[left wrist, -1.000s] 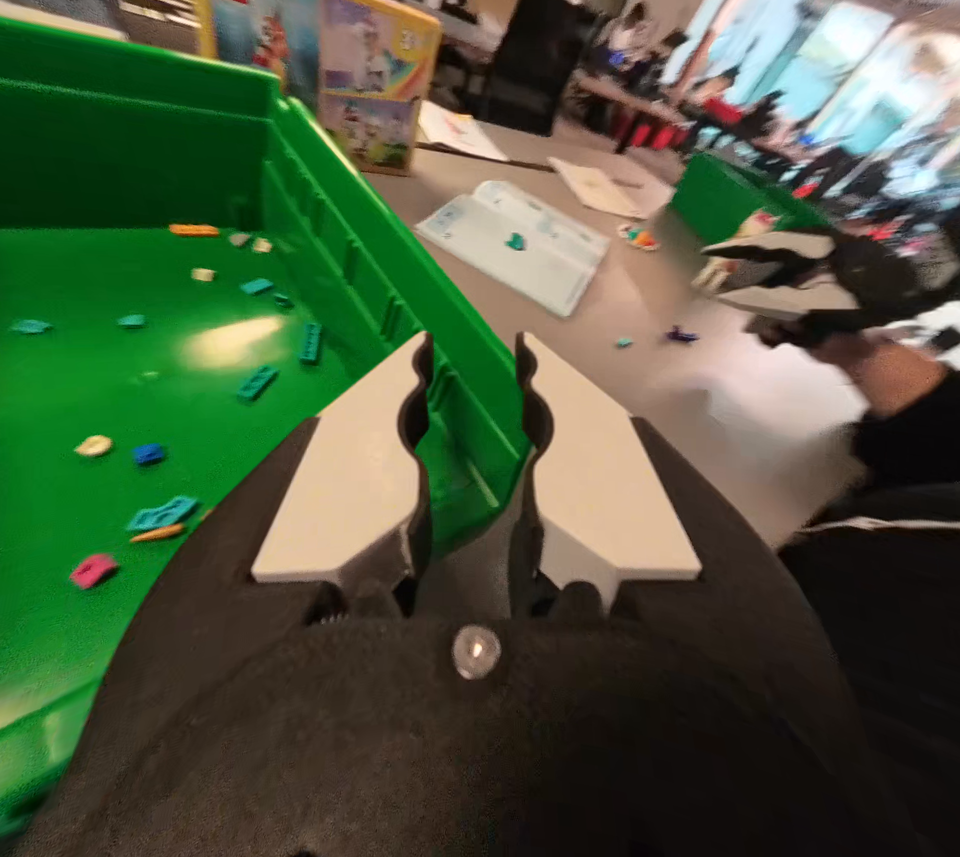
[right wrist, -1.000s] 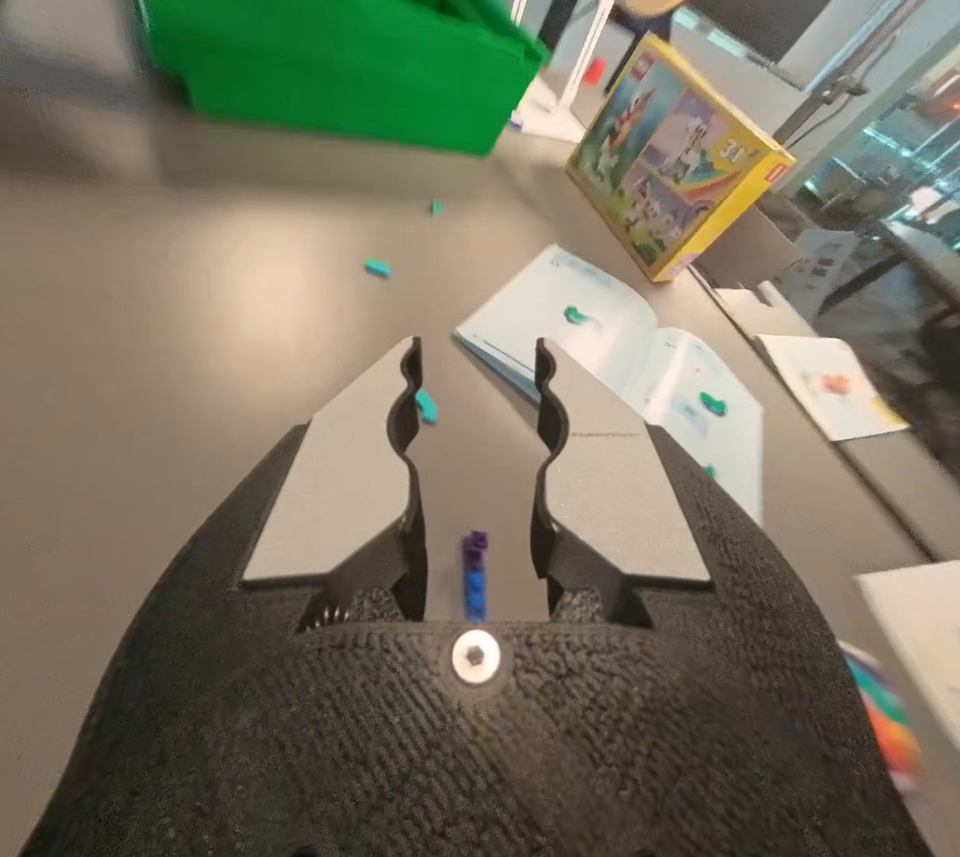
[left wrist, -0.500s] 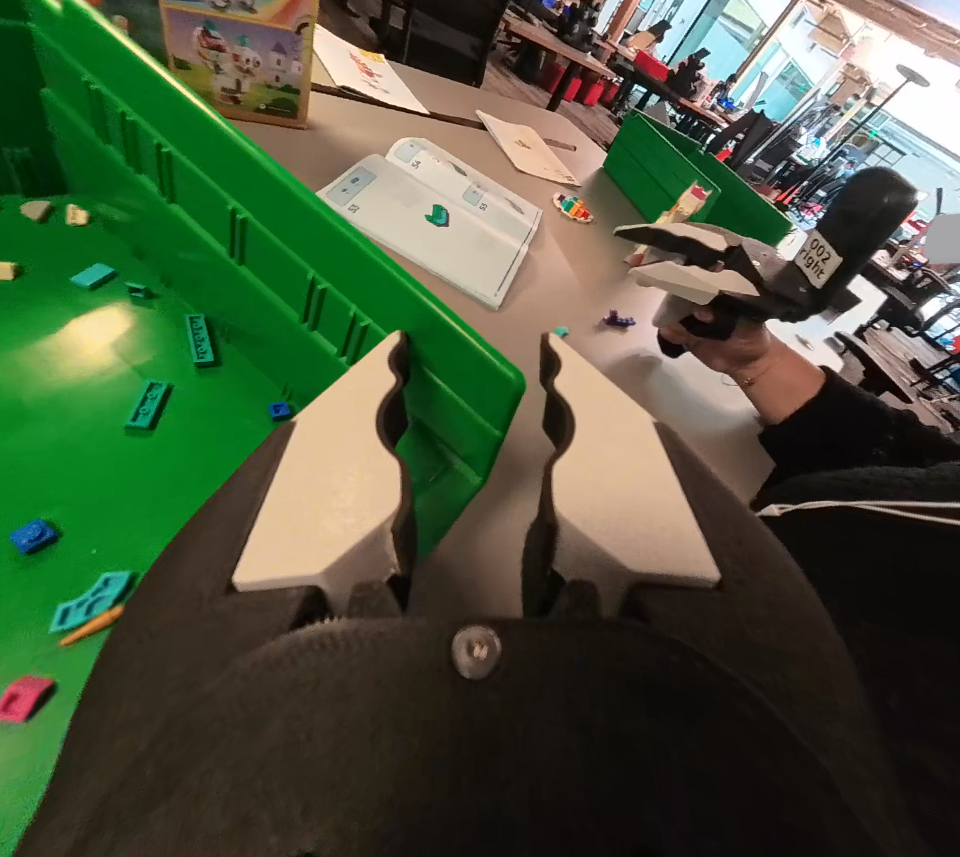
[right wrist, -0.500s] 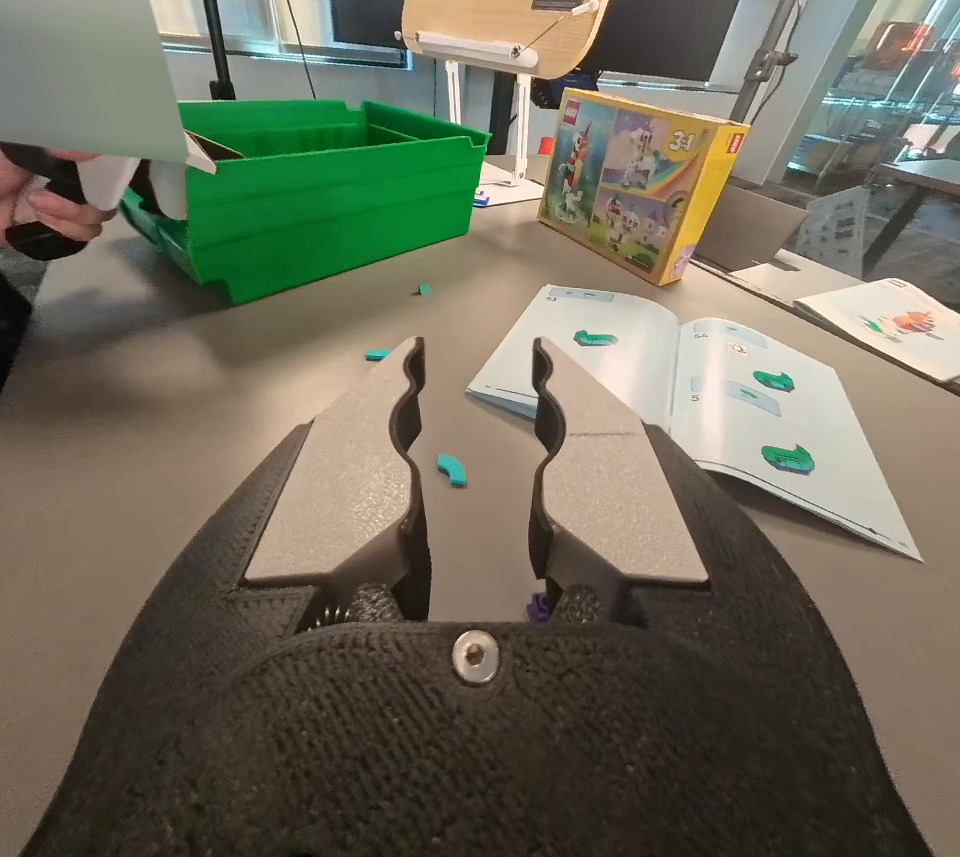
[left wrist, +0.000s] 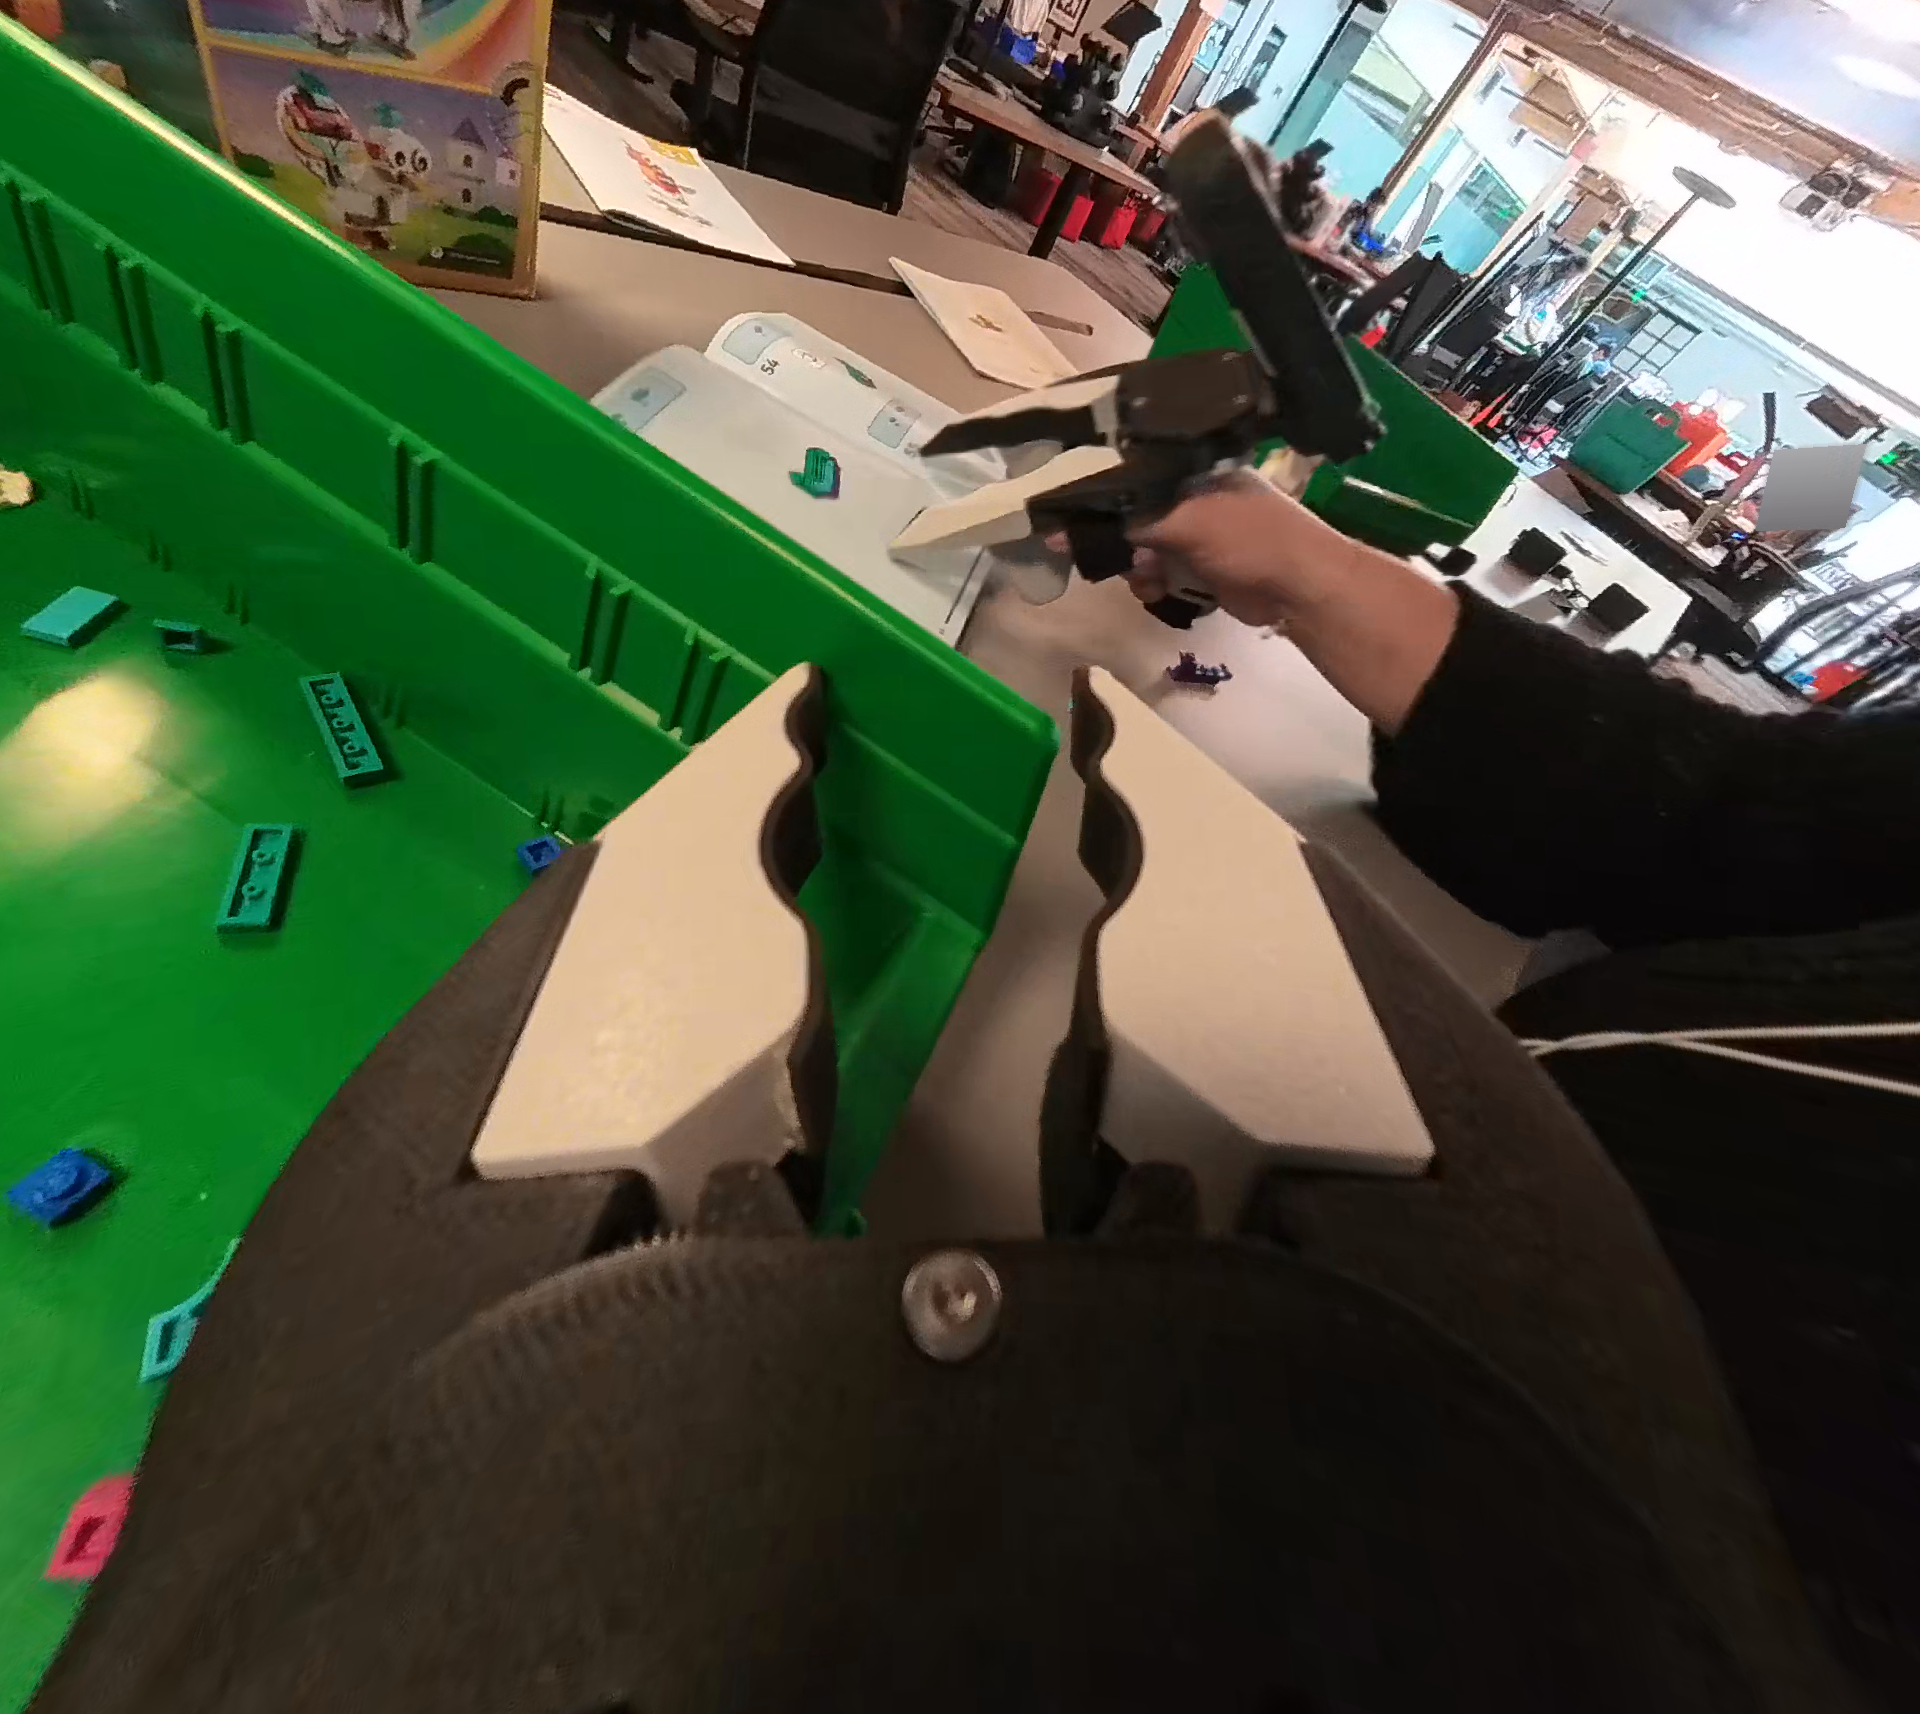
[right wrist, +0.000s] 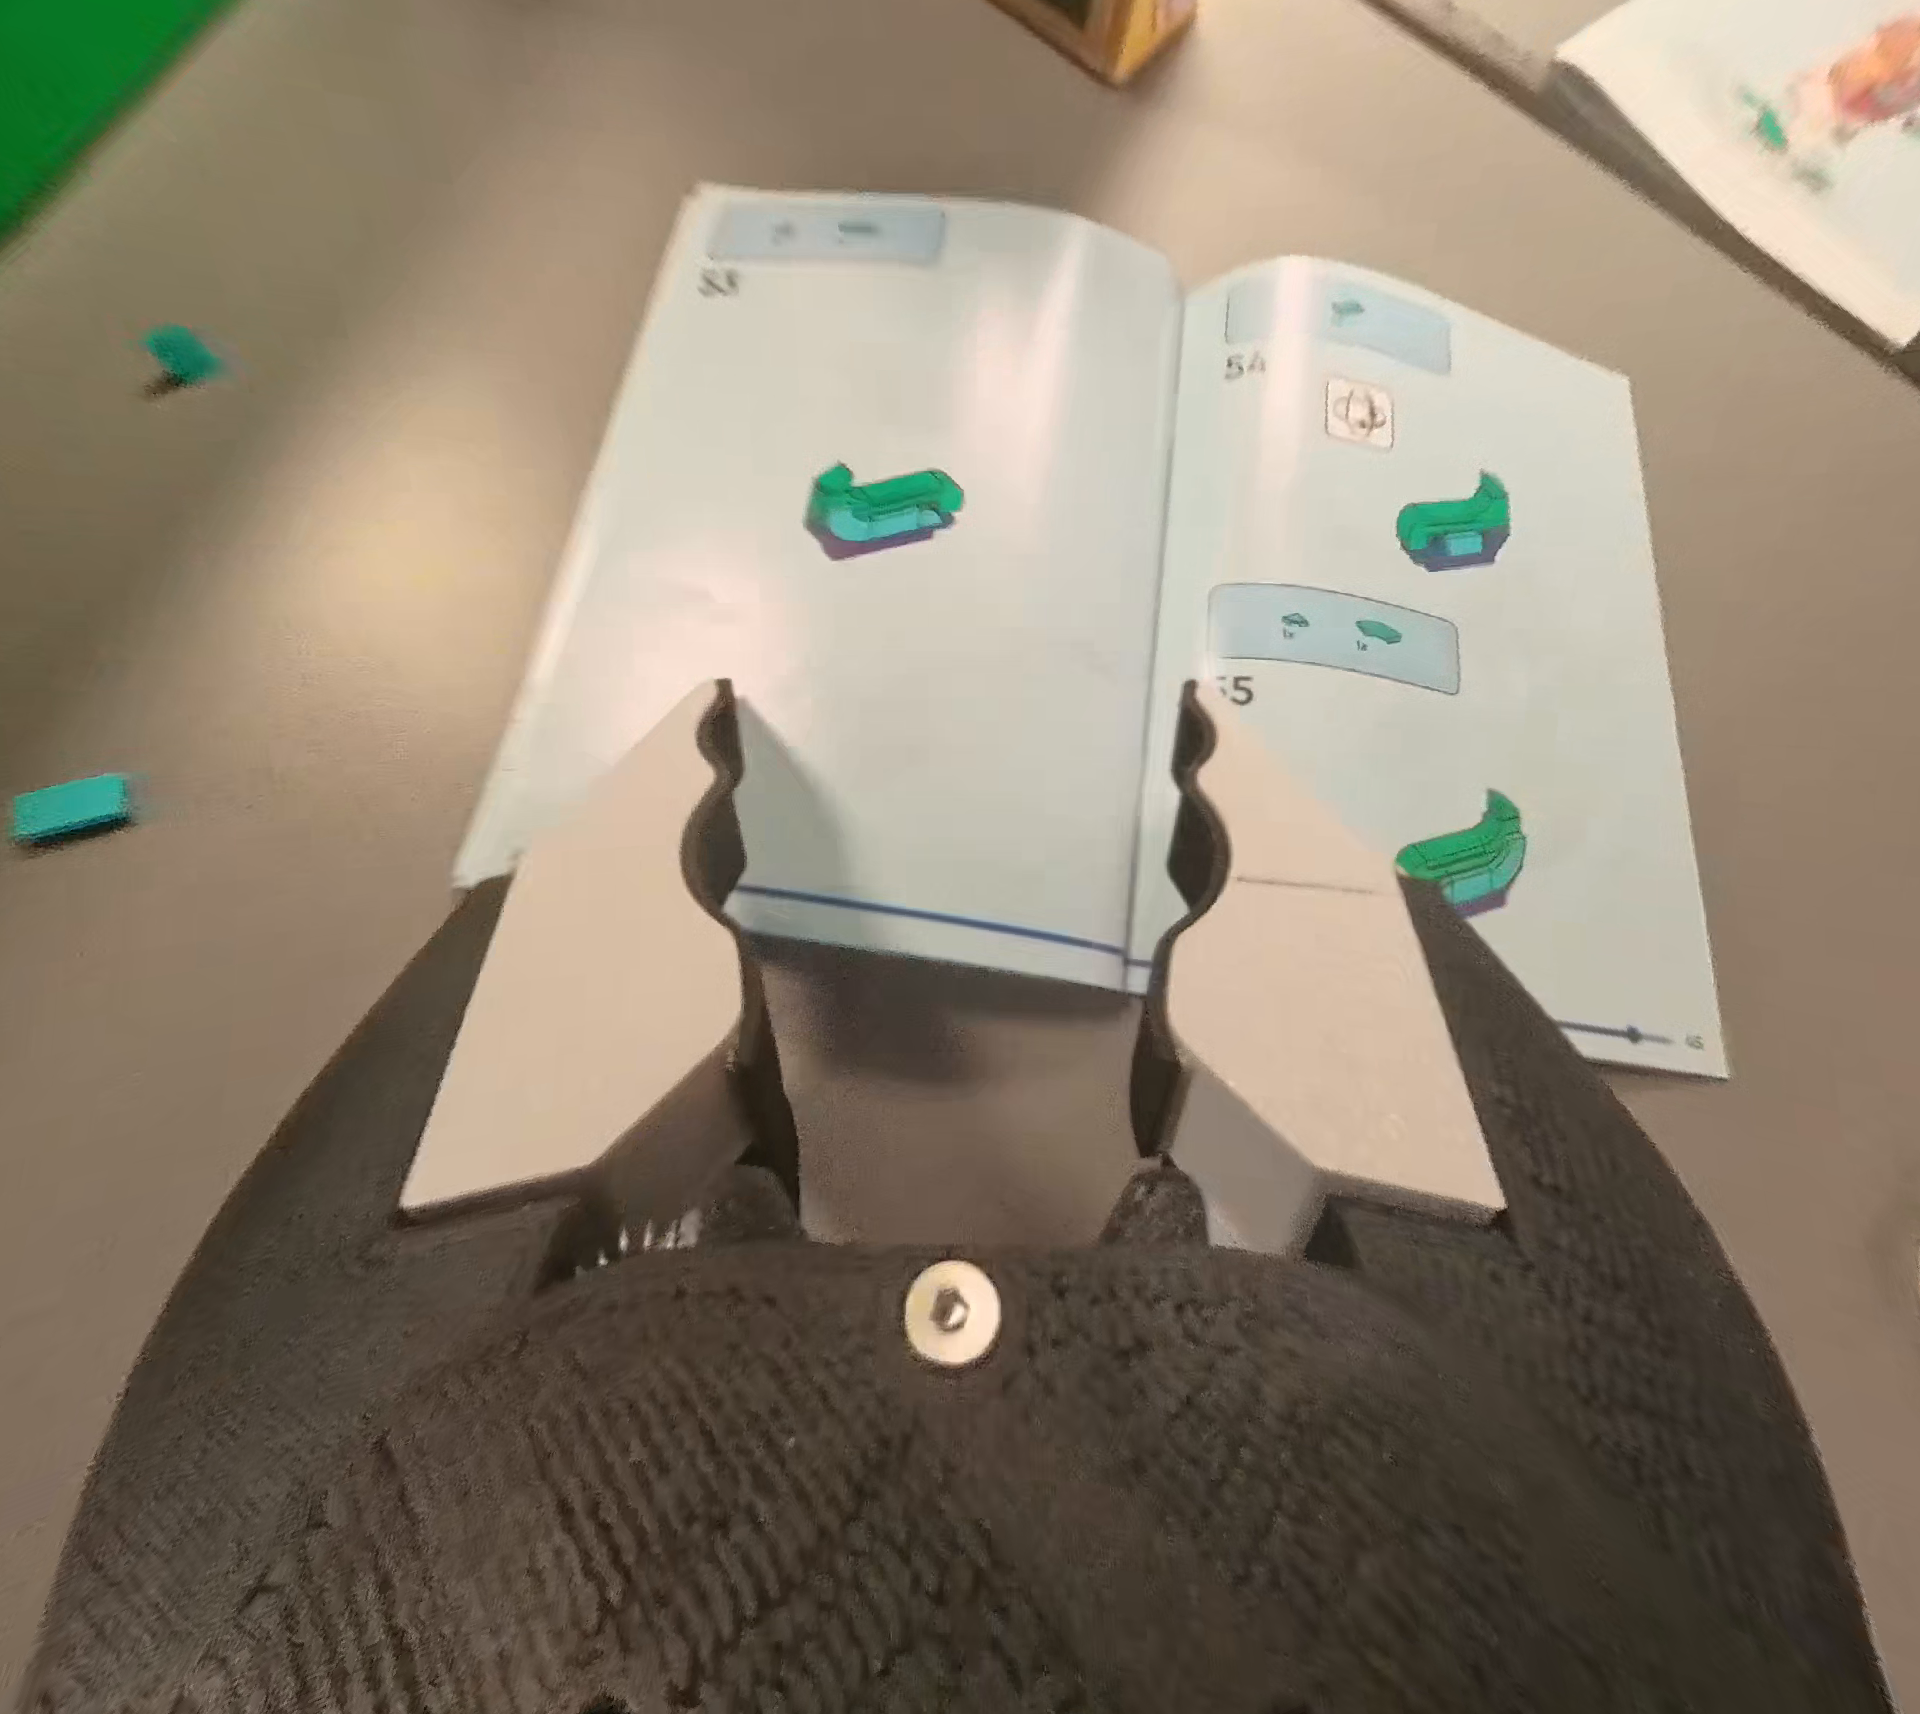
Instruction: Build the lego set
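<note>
Pale-blue instruction booklet [right wrist: 883,604] lies just ahead of my right gripper [right wrist: 956,698], jaws spread, empty. I'd match the pictured step first — teal pieces [right wrist: 73,807] sit off its left; left gripper [left wrist: 940,688] parted over the green bin [left wrist: 727,584].

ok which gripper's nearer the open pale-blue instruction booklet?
Right. The right gripper hangs open directly over the open pale-blue instruction booklet; the left gripper sits back at the green plastic bin's corner.
</note>
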Available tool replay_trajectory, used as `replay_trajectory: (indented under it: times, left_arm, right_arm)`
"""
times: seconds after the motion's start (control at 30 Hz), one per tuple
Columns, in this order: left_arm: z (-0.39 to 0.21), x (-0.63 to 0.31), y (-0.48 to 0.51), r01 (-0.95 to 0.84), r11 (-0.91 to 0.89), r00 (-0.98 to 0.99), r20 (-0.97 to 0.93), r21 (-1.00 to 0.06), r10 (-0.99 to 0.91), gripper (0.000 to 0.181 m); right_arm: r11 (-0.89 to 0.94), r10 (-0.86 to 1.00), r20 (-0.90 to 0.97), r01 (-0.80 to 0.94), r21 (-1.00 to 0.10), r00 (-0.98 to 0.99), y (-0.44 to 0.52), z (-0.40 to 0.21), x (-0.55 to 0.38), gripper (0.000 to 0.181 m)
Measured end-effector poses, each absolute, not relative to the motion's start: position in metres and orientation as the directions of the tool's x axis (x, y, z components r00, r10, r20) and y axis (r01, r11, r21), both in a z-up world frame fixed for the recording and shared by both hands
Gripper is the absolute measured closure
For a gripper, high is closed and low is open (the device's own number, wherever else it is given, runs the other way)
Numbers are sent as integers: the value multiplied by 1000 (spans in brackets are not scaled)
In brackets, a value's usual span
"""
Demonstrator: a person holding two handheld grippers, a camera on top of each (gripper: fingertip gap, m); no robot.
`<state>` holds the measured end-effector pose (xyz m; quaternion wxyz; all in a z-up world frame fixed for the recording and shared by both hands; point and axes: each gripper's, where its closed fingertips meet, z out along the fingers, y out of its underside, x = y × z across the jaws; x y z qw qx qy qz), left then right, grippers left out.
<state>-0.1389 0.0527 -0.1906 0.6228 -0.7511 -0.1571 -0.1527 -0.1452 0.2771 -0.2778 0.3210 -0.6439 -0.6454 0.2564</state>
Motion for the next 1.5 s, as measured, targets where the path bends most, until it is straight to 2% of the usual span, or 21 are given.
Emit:
replay_trajectory:
  times: [0.1, 0.27, 0.73, 1.03, 1.3, 1.5]
  left_arm:
    - [-191, -139, 52, 428, -175, 903, 428, -887, 41, 135]
    - [-192, -139, 53, 419, -179, 907, 419, -890, 43, 136]
    - [-190, -134, 52, 428, -172, 900, 435, -887, -1, 127]
    - [-168, -119, 40, 390, -121, 917, 397, -913, -37, 131]
    - [-153, -122, 22, 349, -82, 937, 348, -934, 24, 131]
    - [-149, -128, 7, 331, -69, 942, 325, -941, 85, 131]
  right_arm:
    - [-21, 999, 12, 710, -704, 42, 278, -288, -145, 94]
    - [-16, 1000, -13, 743, -669, 9, 278, -290, -132, 94]
    - [-3, 1000, -12, 745, -667, -7, 282, -289, -107, 94]
    - [-5, 1000, -13, 729, -685, -5, 282, -289, -107, 94]
    - [3, 1000, -10, 733, -680, -13, 282, -288, -108, 94]
    - [52, 998, 66, 557, -829, 6, 284, -239, -112, 98]
